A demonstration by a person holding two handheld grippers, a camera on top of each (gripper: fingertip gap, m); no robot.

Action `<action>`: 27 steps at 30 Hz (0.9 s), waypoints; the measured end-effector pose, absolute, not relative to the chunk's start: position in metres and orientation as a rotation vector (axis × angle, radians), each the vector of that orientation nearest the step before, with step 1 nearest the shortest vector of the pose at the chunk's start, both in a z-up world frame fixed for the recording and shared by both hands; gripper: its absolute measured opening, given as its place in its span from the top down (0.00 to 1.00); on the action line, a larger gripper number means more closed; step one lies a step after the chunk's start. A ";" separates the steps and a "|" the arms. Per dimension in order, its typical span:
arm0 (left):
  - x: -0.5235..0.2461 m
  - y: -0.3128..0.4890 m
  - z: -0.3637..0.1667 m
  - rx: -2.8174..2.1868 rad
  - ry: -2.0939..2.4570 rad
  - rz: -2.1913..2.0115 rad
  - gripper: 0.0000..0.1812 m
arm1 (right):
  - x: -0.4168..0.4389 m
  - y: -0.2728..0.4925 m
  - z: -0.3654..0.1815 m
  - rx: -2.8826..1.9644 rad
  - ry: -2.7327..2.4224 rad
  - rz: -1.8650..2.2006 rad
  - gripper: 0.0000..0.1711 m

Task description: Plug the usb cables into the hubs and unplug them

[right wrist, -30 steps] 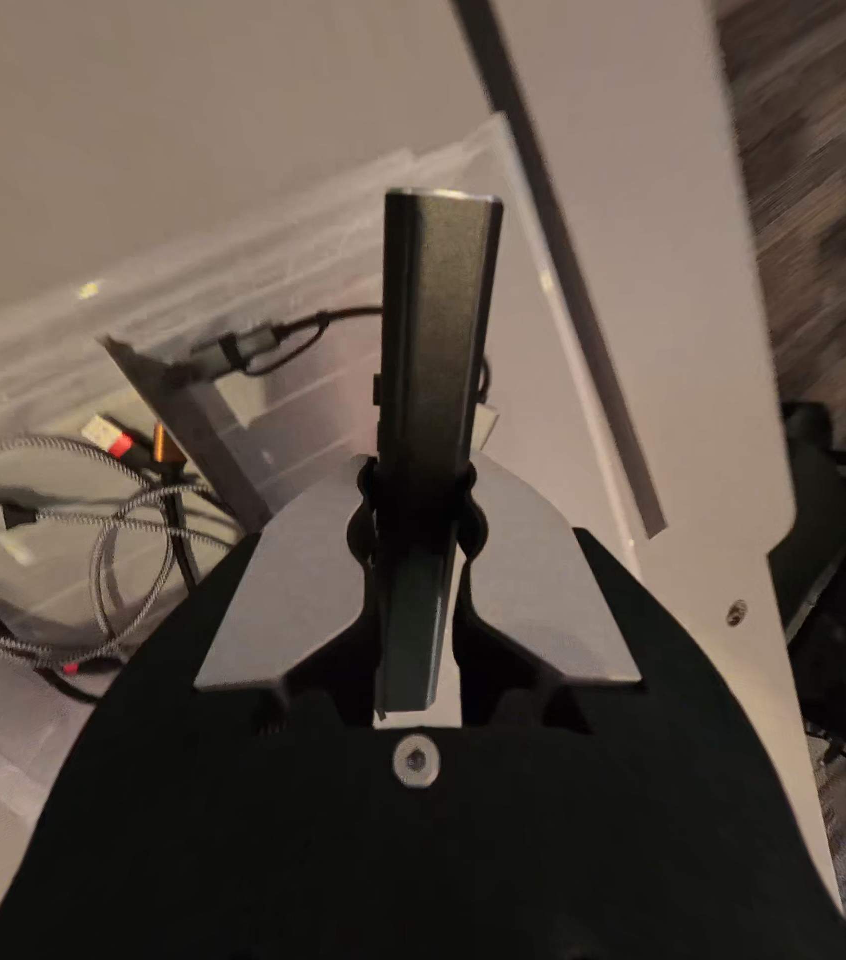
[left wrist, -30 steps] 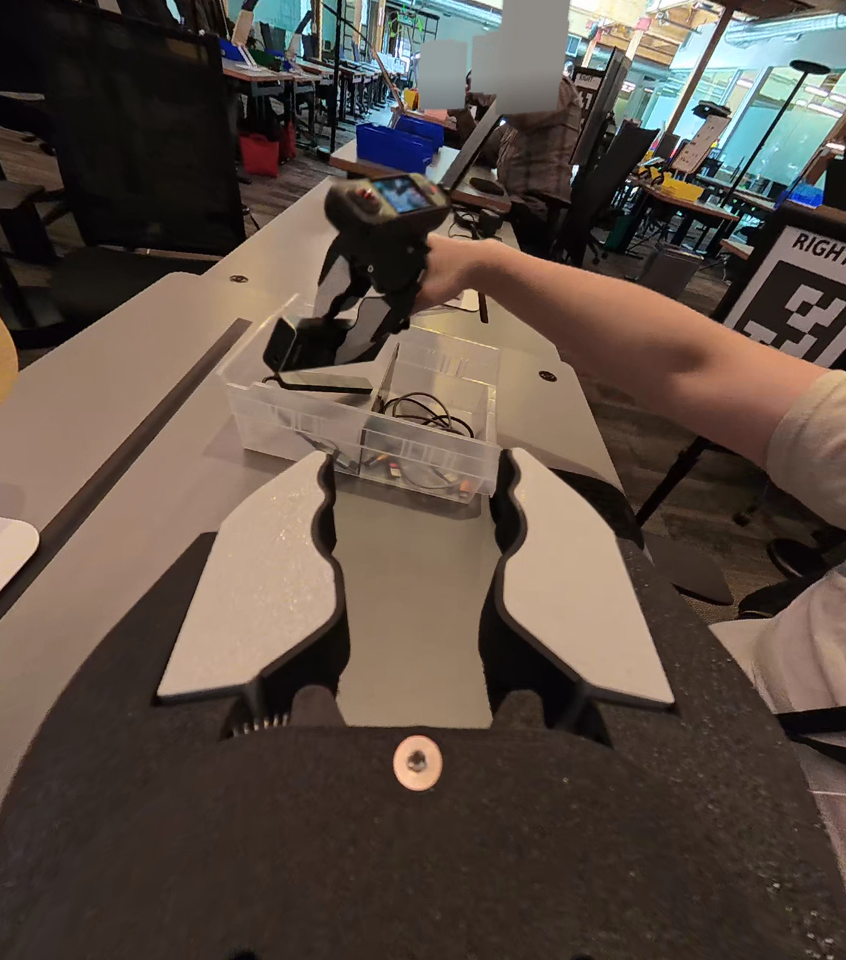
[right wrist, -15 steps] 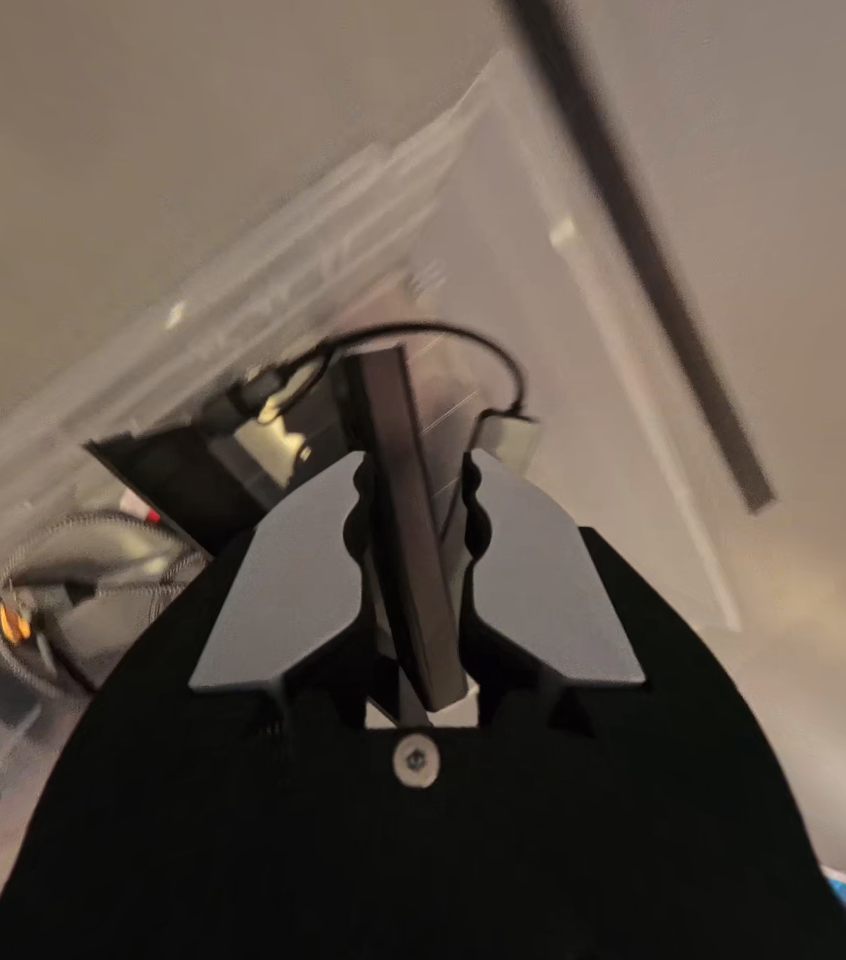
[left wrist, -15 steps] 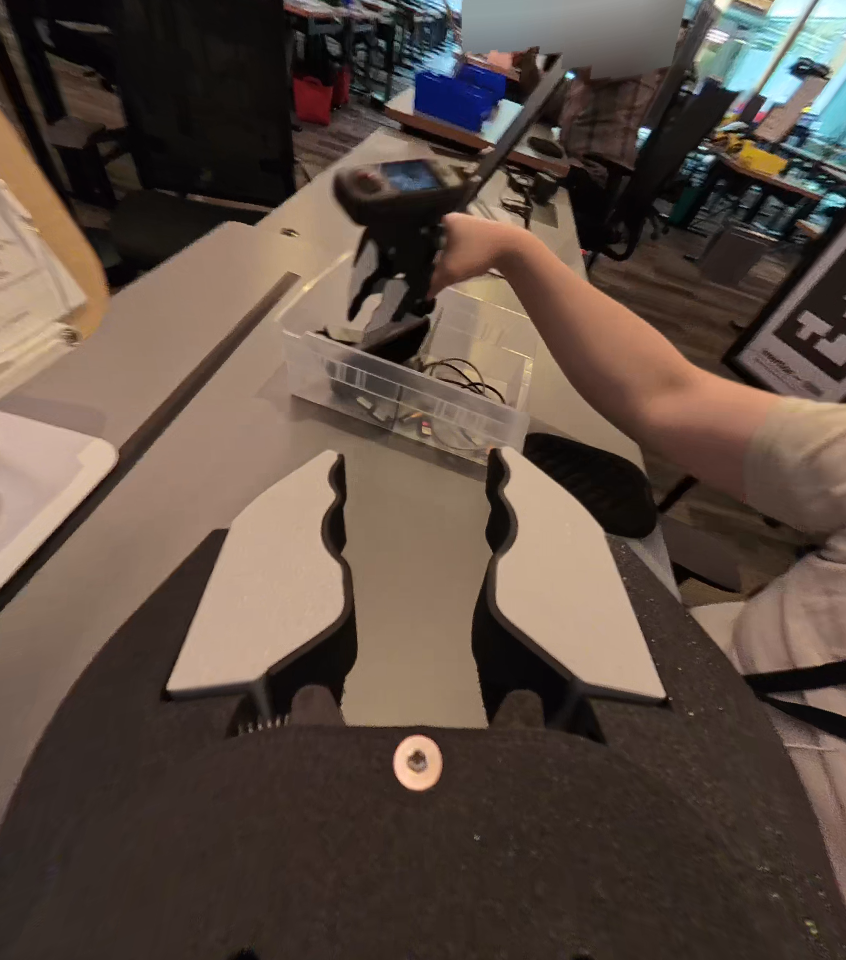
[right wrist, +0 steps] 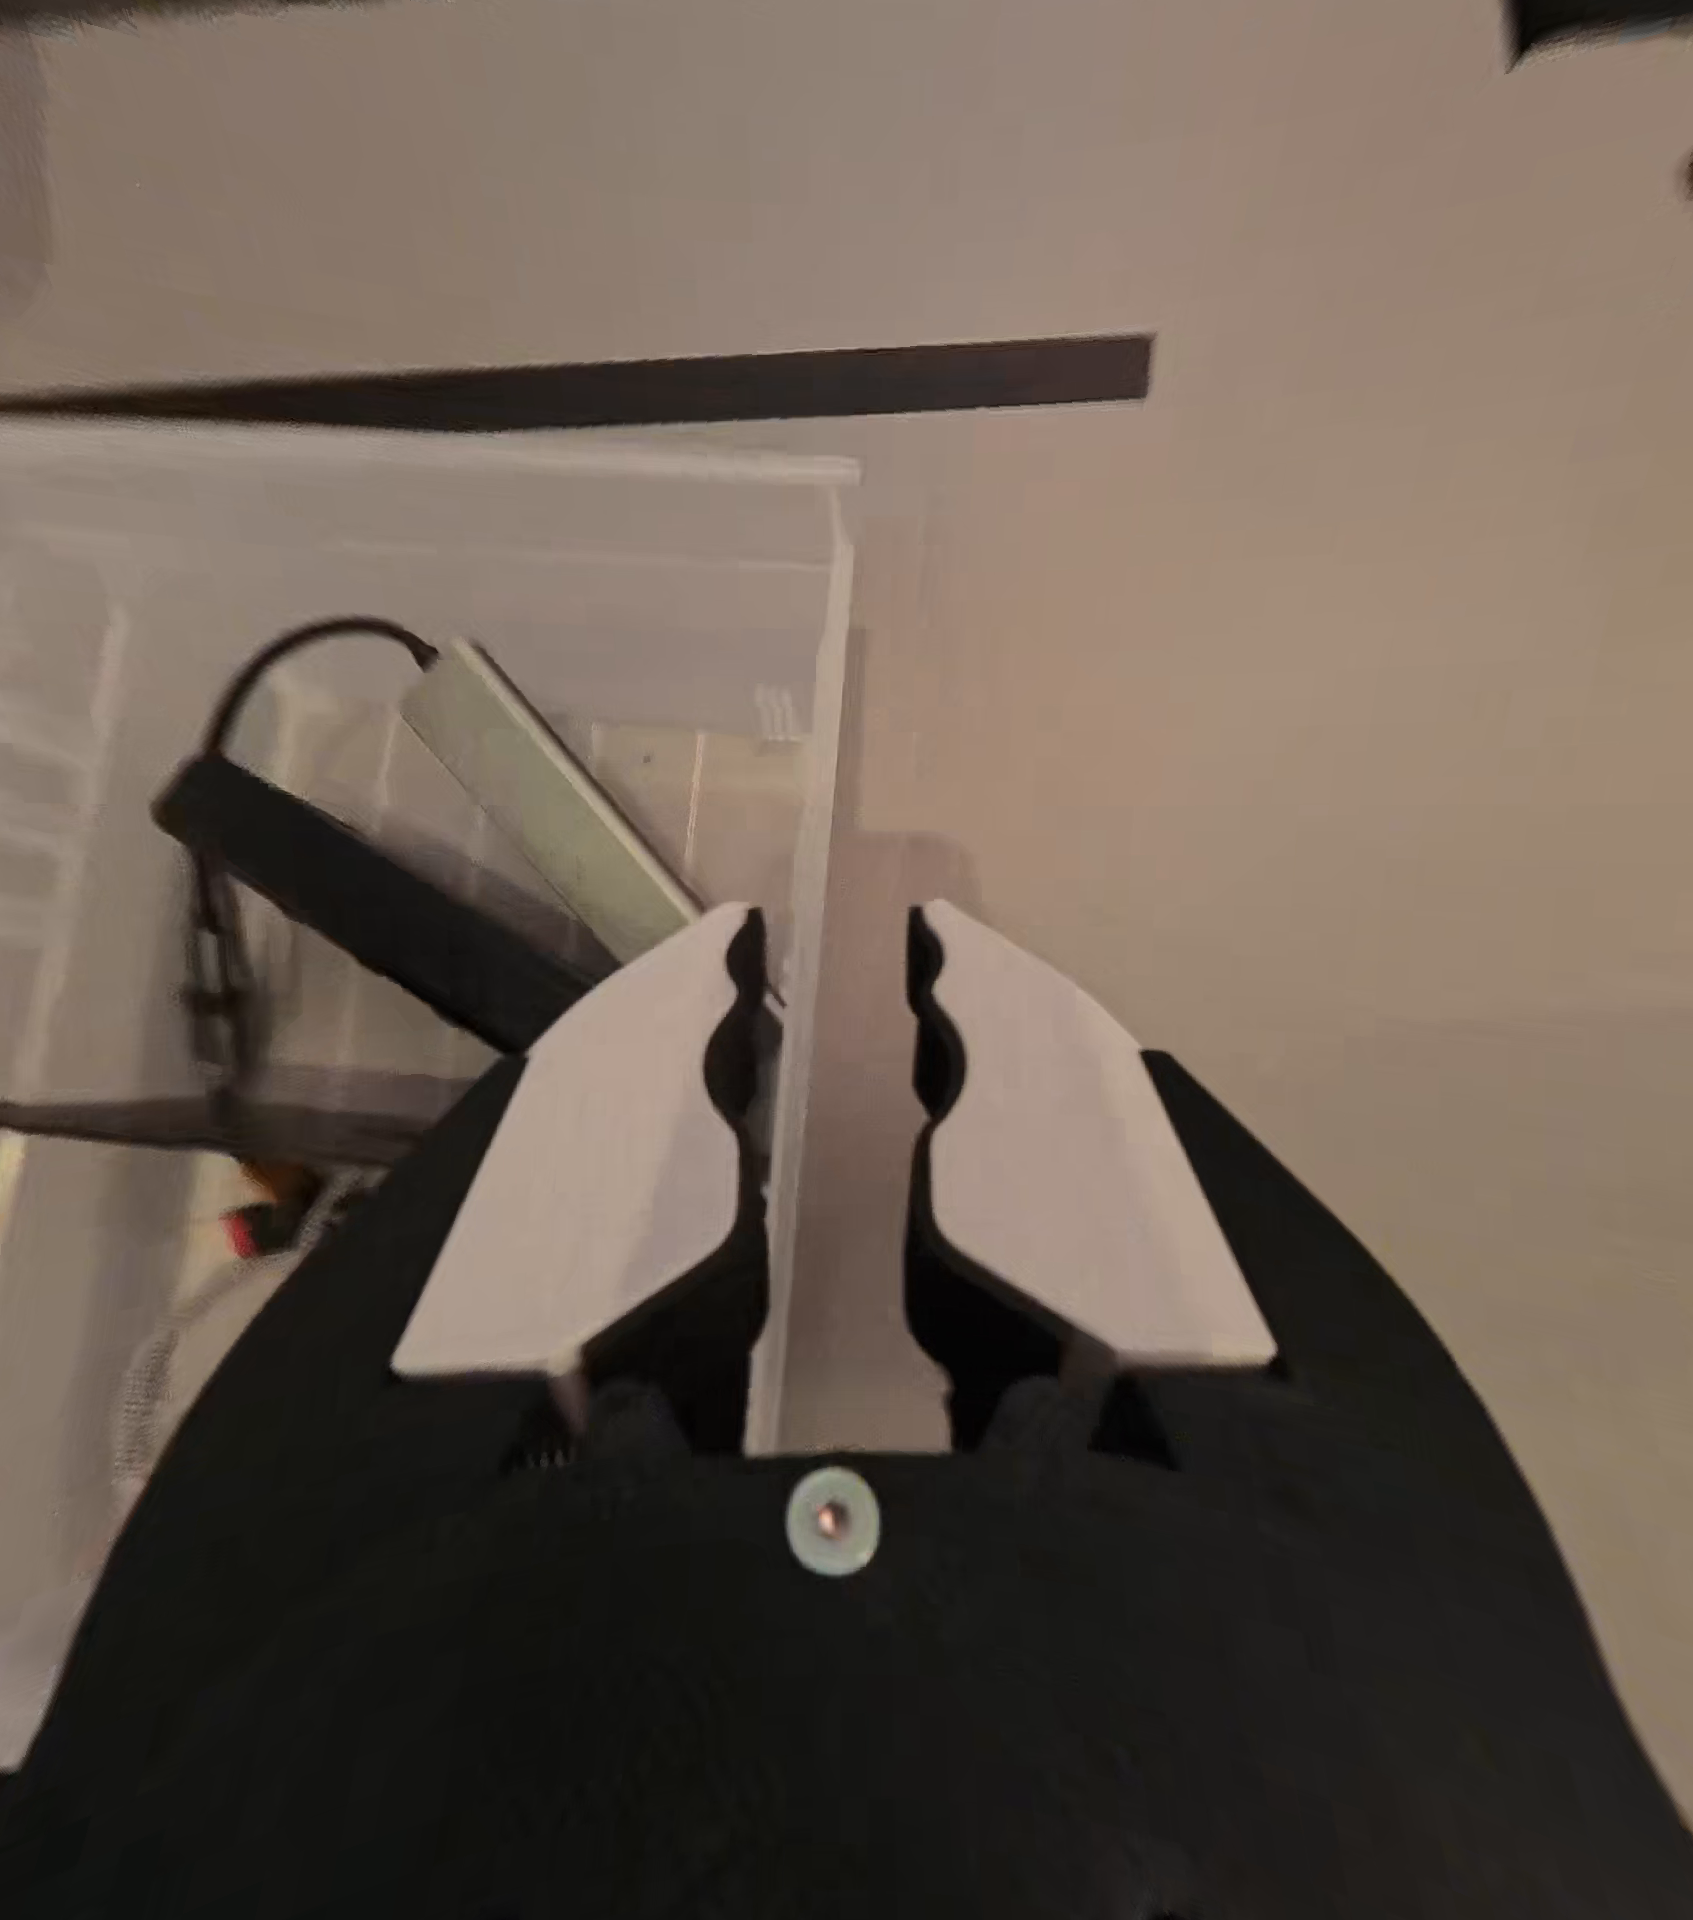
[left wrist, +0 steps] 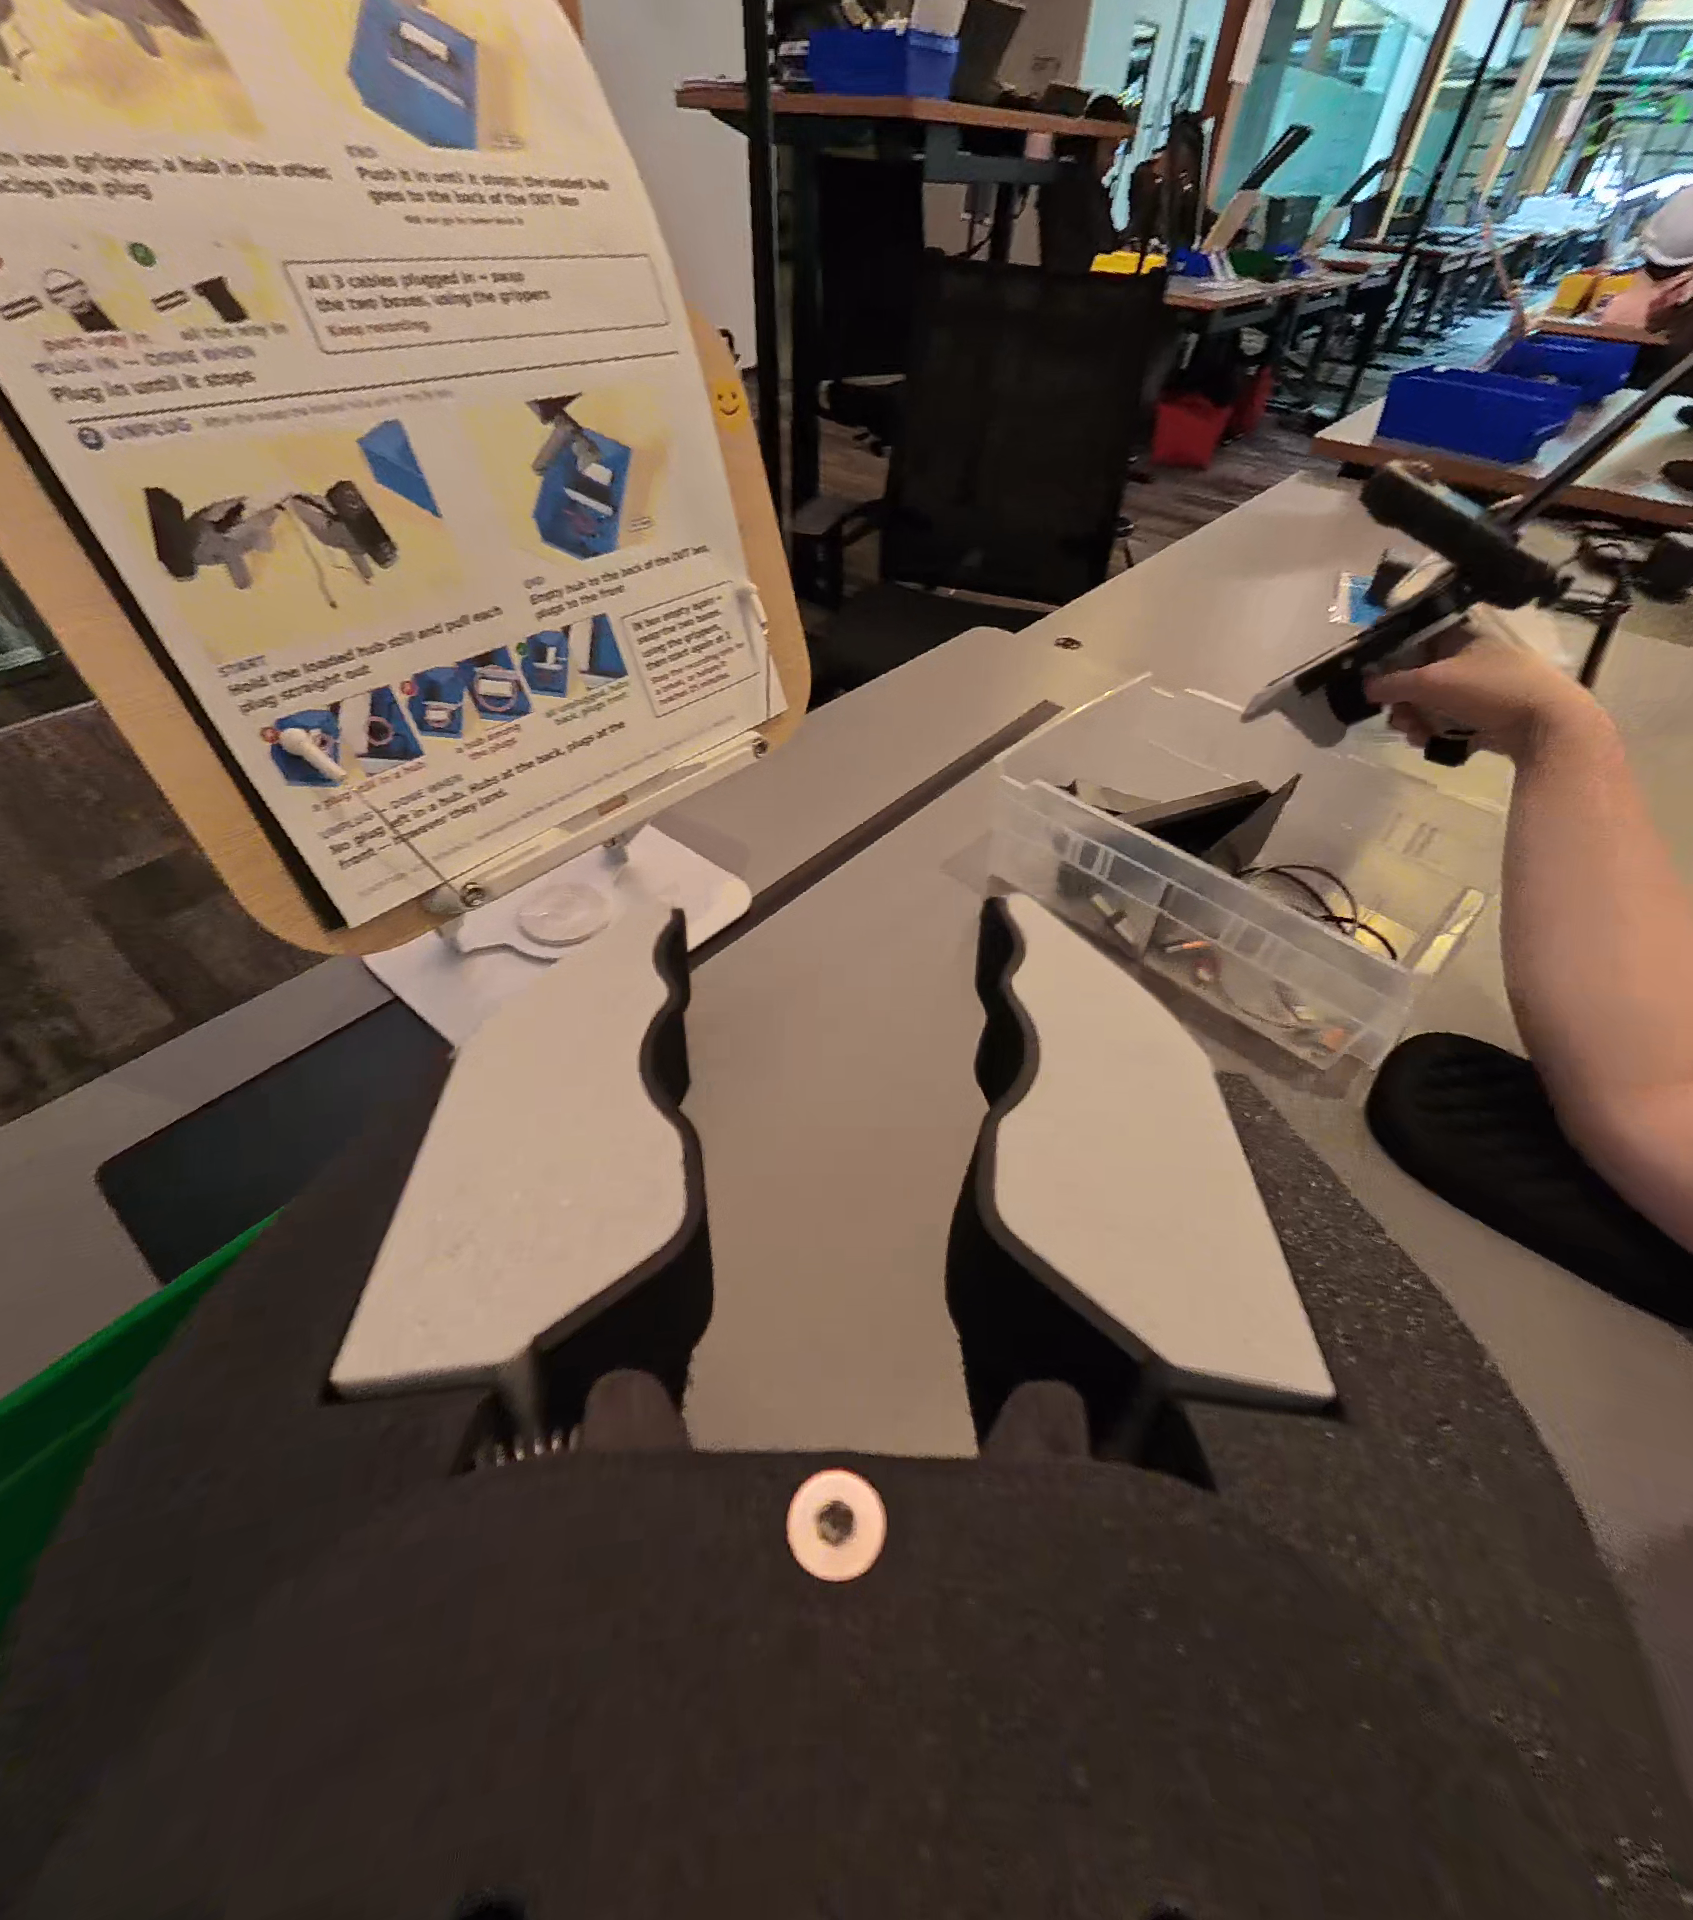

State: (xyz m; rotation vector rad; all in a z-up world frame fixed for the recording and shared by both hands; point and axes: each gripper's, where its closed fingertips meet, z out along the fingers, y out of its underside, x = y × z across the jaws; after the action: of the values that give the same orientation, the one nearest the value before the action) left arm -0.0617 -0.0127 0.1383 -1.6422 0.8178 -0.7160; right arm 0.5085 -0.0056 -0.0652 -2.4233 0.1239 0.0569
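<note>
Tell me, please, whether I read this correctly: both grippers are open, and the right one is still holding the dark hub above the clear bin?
Not quite. The right gripper is open but empty: the right wrist view shows nothing between its fingers, and the dark hub lies inside the clear bin beside a silver hub. The left gripper is indeed open.

A dark hub (right wrist: 374, 914) and a silvery hub (right wrist: 551, 821) lean tilted in the clear bin's (right wrist: 837, 727) rear compartment.
</note>
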 end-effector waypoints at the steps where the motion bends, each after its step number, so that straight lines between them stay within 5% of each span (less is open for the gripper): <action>1: -0.066 -0.010 0.135 -1.665 0.802 -0.690 0.71 | 0.505 0.001 -0.073 -2.427 0.192 0.189 0.90; 17: -0.147 -0.010 0.118 -1.823 0.552 -0.545 0.72 | 0.535 0.021 -0.095 -2.506 -0.003 0.030 0.96; 27: -0.325 0.006 0.031 -2.220 0.130 0.042 0.68 | 0.546 0.024 -0.091 -2.453 -0.083 0.033 0.96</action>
State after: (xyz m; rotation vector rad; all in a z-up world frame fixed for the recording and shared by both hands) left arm -0.3250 0.0060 0.0309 -2.2197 0.1297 0.0421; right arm 0.5464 0.0245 -0.0915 -2.4527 -0.0832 0.0326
